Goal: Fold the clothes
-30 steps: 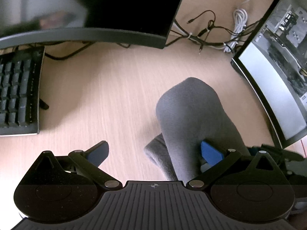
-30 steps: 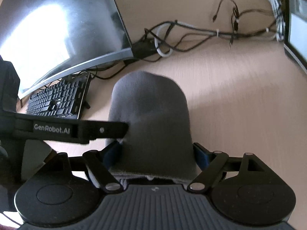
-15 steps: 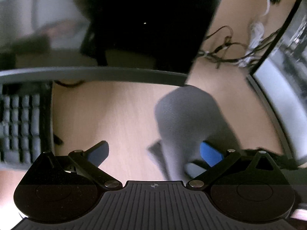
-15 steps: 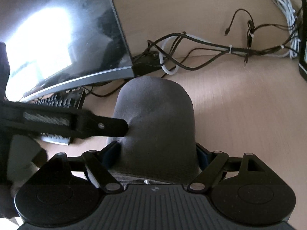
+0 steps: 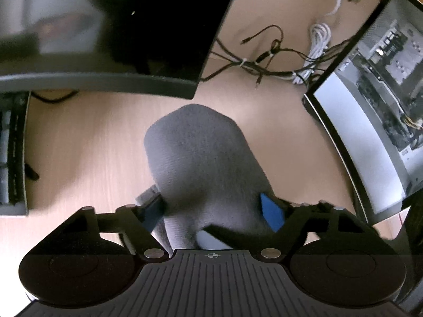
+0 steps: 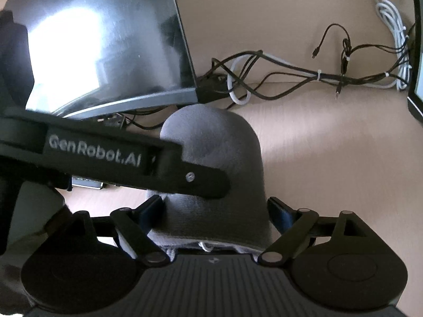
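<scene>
The left gripper (image 5: 211, 211) has closed in within the last second: a second ago its blue pads stood wide, one well clear of the cloth (image 5: 201, 158) and only the other touching it; now both pads (image 5: 272, 211) press the grey cloth from either side, so it reads as clenched on the cloth. The right gripper (image 6: 215, 211) holds the same cloth (image 6: 219, 158) between its pads as it did a second ago, its grip unchanged. From the right wrist view the left gripper's finger (image 6: 185, 174) now lies across the cloth, further over it than before.

Taking the cloth as the landmark: it stands up between both sets of pads as a rounded grey hump, its folded top pointing away from the cameras, its lower edge and a bit of white cord (image 6: 206, 247) down by the right gripper's body. Under it is the desk (image 5: 92, 145). Behind it to the left is a dark monitor (image 5: 105, 26), to the right a lit monitor (image 5: 370, 105), and behind it between them a tangle of cables (image 5: 264, 63). A keyboard (image 5: 13, 153) lies far left of it.

With both tools now on the cloth, a fold or transfer looks ready to proceed; the cloth is not yet laid flat.
</scene>
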A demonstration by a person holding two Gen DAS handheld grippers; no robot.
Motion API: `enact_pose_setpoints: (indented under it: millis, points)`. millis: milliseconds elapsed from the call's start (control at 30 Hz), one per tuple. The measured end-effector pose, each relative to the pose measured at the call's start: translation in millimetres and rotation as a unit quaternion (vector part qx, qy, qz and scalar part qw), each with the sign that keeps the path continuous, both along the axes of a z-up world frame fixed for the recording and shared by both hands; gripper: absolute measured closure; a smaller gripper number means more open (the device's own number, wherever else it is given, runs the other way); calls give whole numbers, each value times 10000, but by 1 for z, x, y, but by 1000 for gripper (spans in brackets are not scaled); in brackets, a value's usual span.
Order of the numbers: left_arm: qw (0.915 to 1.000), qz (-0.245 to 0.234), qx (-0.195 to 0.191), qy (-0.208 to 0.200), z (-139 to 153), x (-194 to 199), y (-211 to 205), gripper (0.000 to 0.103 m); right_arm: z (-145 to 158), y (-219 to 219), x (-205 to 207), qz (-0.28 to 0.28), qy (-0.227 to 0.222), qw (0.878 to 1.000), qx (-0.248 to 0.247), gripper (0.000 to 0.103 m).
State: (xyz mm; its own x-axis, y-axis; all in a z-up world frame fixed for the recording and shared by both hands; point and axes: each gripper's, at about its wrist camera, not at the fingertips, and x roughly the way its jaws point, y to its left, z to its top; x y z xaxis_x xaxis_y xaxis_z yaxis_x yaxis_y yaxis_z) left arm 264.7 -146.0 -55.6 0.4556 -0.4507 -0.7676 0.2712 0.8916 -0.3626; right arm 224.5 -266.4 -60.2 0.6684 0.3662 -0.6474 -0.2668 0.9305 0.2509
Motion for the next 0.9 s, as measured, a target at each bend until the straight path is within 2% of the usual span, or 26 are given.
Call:
enact_pose_setpoints:
  millis: [133,333,433,467,500,533,567,700,733,767,800,833,900]
  points:
    - [9999,-16,23,-134,8,-7,1,36,10,-17,-14,181,-190,9995,-182,7]
    - [9993,10,6,-374,18,-25,8,59,23,-46,-32,23,-187,9998,-41,7]
    - [9996,217,51,-180,6,-26,23,55,36,-60,-39,53,-293,9995,70,7]
    - [9995,268,30,-158,4,-26,28,53,42,-64,-38,16,-306,9994,140,11]
    - [9994,311,13,-146,2,-27,31,51,47,-67,-36,-43,-316,9993,213,18]
    - [9993,333,6,-162,2,-27,32,50,52,-71,-34,-102,-326,9990,286,36]
    - [9992,345,17,-197,2,-29,32,49,55,-72,-28,-161,-281,9989,353,43]
    - [9985,343,157,-402,3,-37,29,47,58,-59,10,-144,-64,9992,371,43]
    - [9983,346,183,-437,4,-39,29,47,56,-51,23,-51,-23,9996,281,41]
    - [9981,349,201,-462,5,-40,29,46,54,-44,33,13,20,9998,182,27]
    - [9980,360,213,-471,5,-40,29,45,52,-36,43,64,58,9999,80,20]
    - [9979,371,223,-479,6,-41,29,44,50,-26,52,137,78,9999,-42,16]
    - [9978,388,228,-485,6,-41,29,43,46,-7,65,340,73,9989,-309,16]
